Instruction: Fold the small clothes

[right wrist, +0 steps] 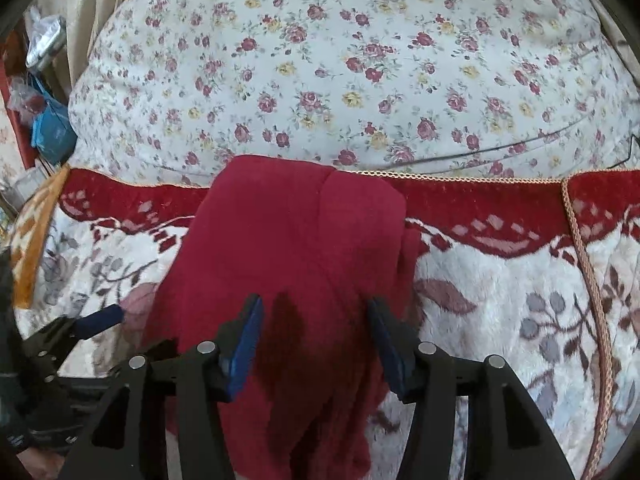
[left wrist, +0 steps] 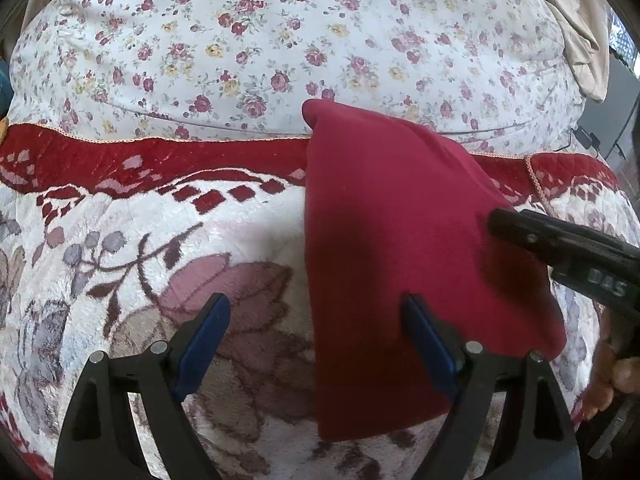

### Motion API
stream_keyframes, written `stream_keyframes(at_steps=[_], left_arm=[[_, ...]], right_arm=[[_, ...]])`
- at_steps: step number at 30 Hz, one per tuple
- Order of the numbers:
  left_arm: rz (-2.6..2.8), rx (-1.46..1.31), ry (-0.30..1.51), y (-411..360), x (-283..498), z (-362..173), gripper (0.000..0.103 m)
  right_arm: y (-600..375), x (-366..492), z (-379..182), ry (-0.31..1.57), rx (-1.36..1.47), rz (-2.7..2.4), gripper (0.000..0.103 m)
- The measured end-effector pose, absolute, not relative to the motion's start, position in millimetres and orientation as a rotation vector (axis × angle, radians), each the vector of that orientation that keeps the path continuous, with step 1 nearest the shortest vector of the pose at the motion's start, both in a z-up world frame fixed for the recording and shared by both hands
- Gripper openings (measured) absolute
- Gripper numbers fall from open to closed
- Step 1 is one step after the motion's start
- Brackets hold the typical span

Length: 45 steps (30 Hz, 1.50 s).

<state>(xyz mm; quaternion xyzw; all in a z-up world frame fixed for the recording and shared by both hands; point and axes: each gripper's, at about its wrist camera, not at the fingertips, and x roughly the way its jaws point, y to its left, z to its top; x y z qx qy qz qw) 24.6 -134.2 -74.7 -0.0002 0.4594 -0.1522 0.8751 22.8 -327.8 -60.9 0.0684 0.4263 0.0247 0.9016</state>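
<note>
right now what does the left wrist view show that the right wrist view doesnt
Only the left wrist view: the left hand-held gripper from behind, open, one finger on the red cloth; a beige cloth at top right.

Only the right wrist view: the right hand-held gripper from behind, its fingers apart over the cloth; a blue bag and an orange edge at left.

Both: the red cloth on the floral blanket, the rose-print quilt behind.

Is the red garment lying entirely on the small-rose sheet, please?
No, the red garment lies mostly on the plush blanket, only its tip reaching the sheet.
</note>
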Motion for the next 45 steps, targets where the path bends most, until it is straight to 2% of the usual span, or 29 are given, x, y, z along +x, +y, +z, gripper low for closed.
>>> stream_keyframes(at_steps=[5, 12, 14, 16, 22, 23, 24, 25, 27, 32, 34, 35, 36, 37, 38, 45], left_arm=[[-0.316, 0.003, 0.959, -134.3, 25.0, -75.3, 0.087], [-0.315, 0.001, 0.959, -134.1, 25.4, -76.6, 0.087], [-0.318, -0.008, 0.960, -133.6, 26.0, -75.5, 0.087], [-0.326, -0.022, 0.974, -134.4, 28.9, -74.8, 0.087], [-0.333, -0.022, 0.981, -139.7, 40.3, -67.6, 0.087], [-0.329, -0.016, 0.985, -141.2, 43.1, -67.9, 0.087], [-0.327, -0.016, 0.989, -142.1, 45.6, -68.4, 0.087], [-0.326, -0.020, 0.993, -142.9, 48.0, -69.1, 0.087], [-0.334, -0.028, 1.005, -145.1, 51.9, -71.3, 0.087], [-0.356, -0.052, 1.004, -150.1, 56.8, -78.1, 0.091], [-0.372, -0.068, 1.012, -151.3, 58.9, -80.5, 0.091], [-0.385, -0.078, 1.012, -151.9, 60.2, -81.8, 0.092], [-0.392, -0.080, 1.011, -152.6, 61.2, -82.4, 0.093], [-0.402, -0.083, 1.008, -153.9, 62.4, -83.3, 0.094], [-0.411, -0.085, 1.007, -155.5, 63.7, -84.3, 0.095], [-0.439, -0.098, 1.017, -159.8, 71.5, -92.3, 0.102]], right_arm=[[-344.8, 35.8, -89.4, 0.941, 0.205, 0.036, 0.054], [-347.5, 23.8, -77.4, 0.915, 0.211, 0.044, 0.055], [-349.7, 18.6, -69.9, 0.875, 0.220, 0.041, 0.057], [-353.2, 19.9, -69.3, 0.867, 0.227, 0.027, 0.065], [-368.3, 30.8, -82.7, 0.902, 0.342, 0.065, 0.066], [-366.4, 32.0, -83.5, 0.901, 0.331, 0.086, 0.059], [-365.9, 33.0, -84.3, 0.902, 0.330, 0.101, 0.037], [-366.2, 32.5, -84.2, 0.899, 0.337, 0.118, 0.032], [-365.9, 28.5, -79.6, 0.882, 0.307, 0.108, 0.023], [-363.0, 29.3, -84.9, 0.895, 0.270, 0.096, 0.022], [-365.1, 27.3, -80.0, 0.888, 0.277, 0.109, 0.025], [-370.2, 25.0, -77.2, 0.872, 0.308, 0.117, 0.034], [-375.1, 22.9, -75.9, 0.858, 0.332, 0.110, 0.054], [-379.2, 21.4, -76.0, 0.847, 0.351, 0.099, 0.067], [-383.6, 21.1, -77.2, 0.832, 0.374, 0.093, 0.083], [-388.4, 44.1, -115.1, 0.908, 0.527, 0.214, 0.088]])
